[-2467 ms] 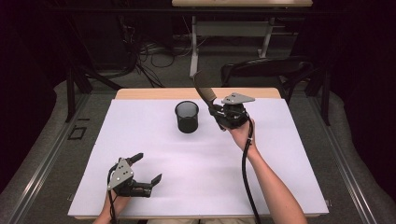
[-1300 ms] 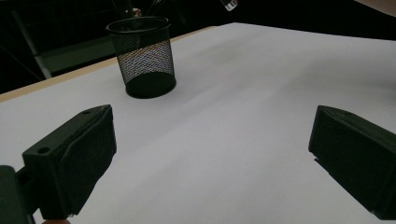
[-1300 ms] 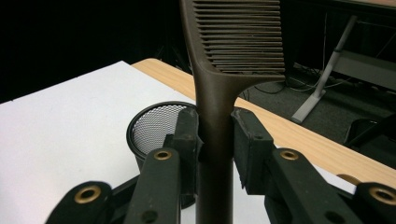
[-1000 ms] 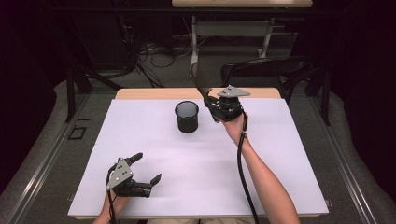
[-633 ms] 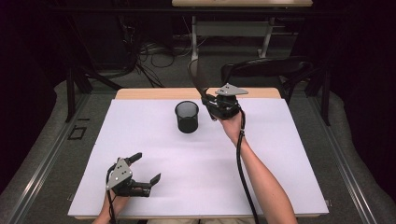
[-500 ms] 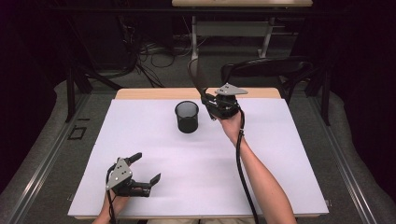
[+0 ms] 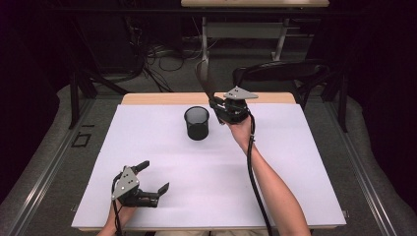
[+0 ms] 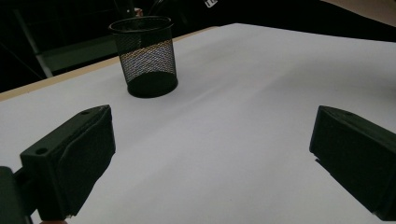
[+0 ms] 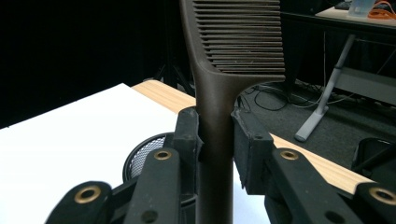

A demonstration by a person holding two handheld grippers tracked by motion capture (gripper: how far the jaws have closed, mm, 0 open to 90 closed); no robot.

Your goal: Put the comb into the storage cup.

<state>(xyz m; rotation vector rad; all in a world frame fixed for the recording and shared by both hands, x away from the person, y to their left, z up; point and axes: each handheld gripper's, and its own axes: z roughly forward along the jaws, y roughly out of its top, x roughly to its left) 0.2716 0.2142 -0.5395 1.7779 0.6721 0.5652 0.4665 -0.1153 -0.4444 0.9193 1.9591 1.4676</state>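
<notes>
The right gripper point(image 7: 216, 104) pinched the handle of a dark brown comb point(image 9: 219, 84), its jaws pressed against both sides, the toothed end rising upright above them. It was held raised just beside a black wire-mesh pen cup point(image 7: 197, 123), which stood on the far part of the white-covered table point(image 7: 295, 162). Well apart, near the table's front edge, the left gripper point(image 7: 153, 178) rested low with its jaws spread wide and nothing between them, facing the cup.

No lettering, label, brand, number or sign can be read anywhere; nothing legible is offered on any surface seen.
</notes>
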